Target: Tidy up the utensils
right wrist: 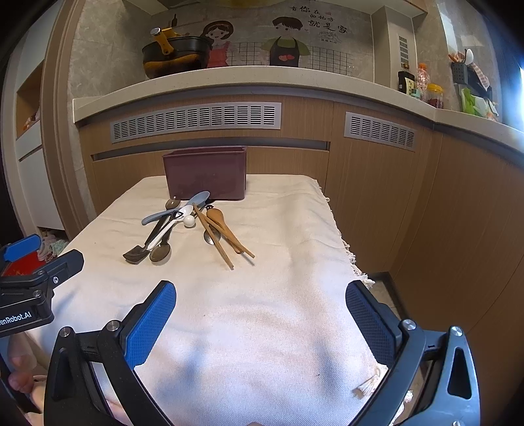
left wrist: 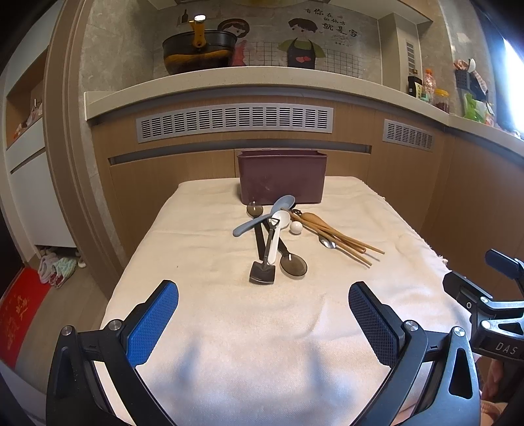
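Left claw (left wrist: 263, 314): jaws wide apart, holding nothing. Right claw (right wrist: 261, 313): likewise. Ahead of both on the cloth-covered counter (left wrist: 229, 327): heap of mixed plastic and wooden utensils (left wrist: 278, 236), rectangular maroon plastic bin (left wrist: 281, 177) just beyond. Right view alone shows cloth's fringed edge (right wrist: 355, 265).

"DAS" on right hand-held gripper (left wrist: 501, 347); "enRobot.AI" on left hand-held gripper (right wrist: 16, 319); "就是家" on wall mural (left wrist: 340, 24).

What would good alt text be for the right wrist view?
A pile of utensils, spoons, a spatula and chopsticks, lies on a cream cloth before a maroon bin. The open right gripper hovers empty nearby, with the left gripper at the left edge.
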`<state>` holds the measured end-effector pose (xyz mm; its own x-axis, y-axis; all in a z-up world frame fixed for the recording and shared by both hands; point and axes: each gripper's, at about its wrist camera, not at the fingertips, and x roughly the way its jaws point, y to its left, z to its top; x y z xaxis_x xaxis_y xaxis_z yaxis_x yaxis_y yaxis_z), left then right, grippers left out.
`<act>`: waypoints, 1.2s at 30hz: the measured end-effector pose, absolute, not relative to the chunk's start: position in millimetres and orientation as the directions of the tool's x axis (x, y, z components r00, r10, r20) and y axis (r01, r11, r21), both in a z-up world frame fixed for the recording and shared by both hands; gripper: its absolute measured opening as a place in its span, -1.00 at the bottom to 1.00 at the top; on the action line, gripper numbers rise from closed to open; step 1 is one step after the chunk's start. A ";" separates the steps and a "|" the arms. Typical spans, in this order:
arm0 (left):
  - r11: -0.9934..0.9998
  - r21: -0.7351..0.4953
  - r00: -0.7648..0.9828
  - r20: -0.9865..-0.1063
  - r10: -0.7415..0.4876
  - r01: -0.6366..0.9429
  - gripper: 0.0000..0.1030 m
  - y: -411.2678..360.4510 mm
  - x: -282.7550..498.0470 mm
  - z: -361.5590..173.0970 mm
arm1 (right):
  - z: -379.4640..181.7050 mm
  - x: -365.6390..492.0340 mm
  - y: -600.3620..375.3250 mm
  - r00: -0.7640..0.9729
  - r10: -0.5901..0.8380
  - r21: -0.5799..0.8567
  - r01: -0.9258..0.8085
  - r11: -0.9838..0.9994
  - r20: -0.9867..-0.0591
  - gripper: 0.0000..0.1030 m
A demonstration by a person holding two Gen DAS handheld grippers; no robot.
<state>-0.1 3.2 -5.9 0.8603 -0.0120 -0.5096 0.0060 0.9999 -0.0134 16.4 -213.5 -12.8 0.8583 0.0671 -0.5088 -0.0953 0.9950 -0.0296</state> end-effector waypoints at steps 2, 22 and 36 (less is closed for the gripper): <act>1.000 -0.014 0.860 -0.510 -0.010 0.003 1.00 4.8 -0.8 -5.9 | -12.4 16.3 -213.7 0.860 0.067 -0.031 -0.096 0.995 -0.506 1.00; 1.000 -0.019 0.864 -0.504 -0.003 -0.008 1.00 5.5 -2.4 -1.3 | -11.3 16.6 -213.5 0.859 0.064 -0.042 -0.098 0.994 -0.508 1.00; 1.000 -0.014 0.826 -0.563 -0.022 0.017 1.00 12.7 37.4 -12.4 | -7.8 72.1 -203.3 0.829 0.055 -0.110 -0.139 0.984 -0.556 1.00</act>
